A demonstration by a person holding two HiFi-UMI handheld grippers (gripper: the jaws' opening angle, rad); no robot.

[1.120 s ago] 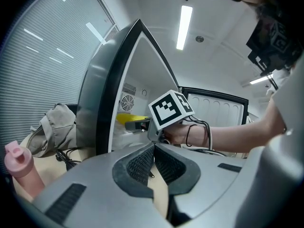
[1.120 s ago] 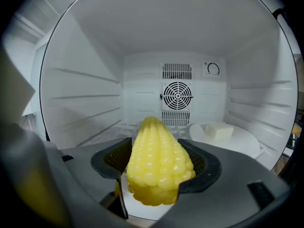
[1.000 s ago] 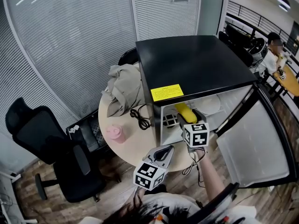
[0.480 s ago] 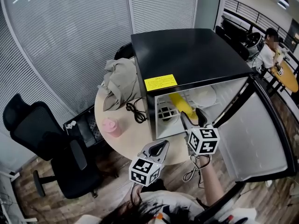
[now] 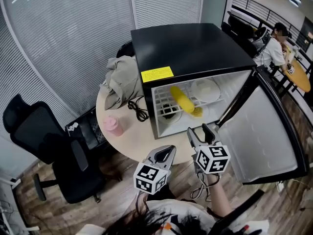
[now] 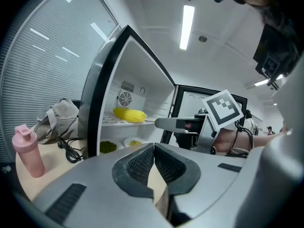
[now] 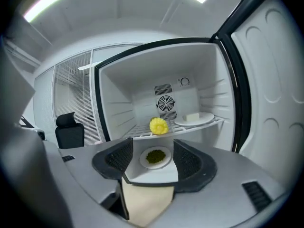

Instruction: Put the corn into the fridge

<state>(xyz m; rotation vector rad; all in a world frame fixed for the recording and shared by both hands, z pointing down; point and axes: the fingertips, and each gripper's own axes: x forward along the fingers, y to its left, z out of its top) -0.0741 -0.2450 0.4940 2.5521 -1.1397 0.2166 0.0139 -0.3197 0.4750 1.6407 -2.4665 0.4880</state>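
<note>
**Corn on the fridge's wire shelf, both hand-held grippers outside**

The corn (image 5: 182, 100) lies aslant on the upper wire shelf (image 5: 164, 103) of the fridge (image 5: 195, 48), one end close to the shelf's front edge. Beside it on the same shelf sits a white plate (image 5: 205, 89). Under the shelf is a plate of something green (image 7: 155, 157).

A yellow label (image 5: 157, 74) is stuck on the fridge's front top edge; its print is too small to read. The door (image 5: 269, 126) stands swung wide to the right, leaving the front of the compartment open.

The right hand-held gripper (image 5: 201, 132) hovers just in front of the opening, jaws apart and empty. The left hand-held gripper (image 5: 164, 155) is lower, over the edge of the round desk (image 5: 132, 143), jaws closed together on nothing.

Left of the fridge on the desk are a black cable (image 5: 137, 110), a pink bottle (image 5: 111, 126) and a beige garment (image 5: 120, 80).
</note>
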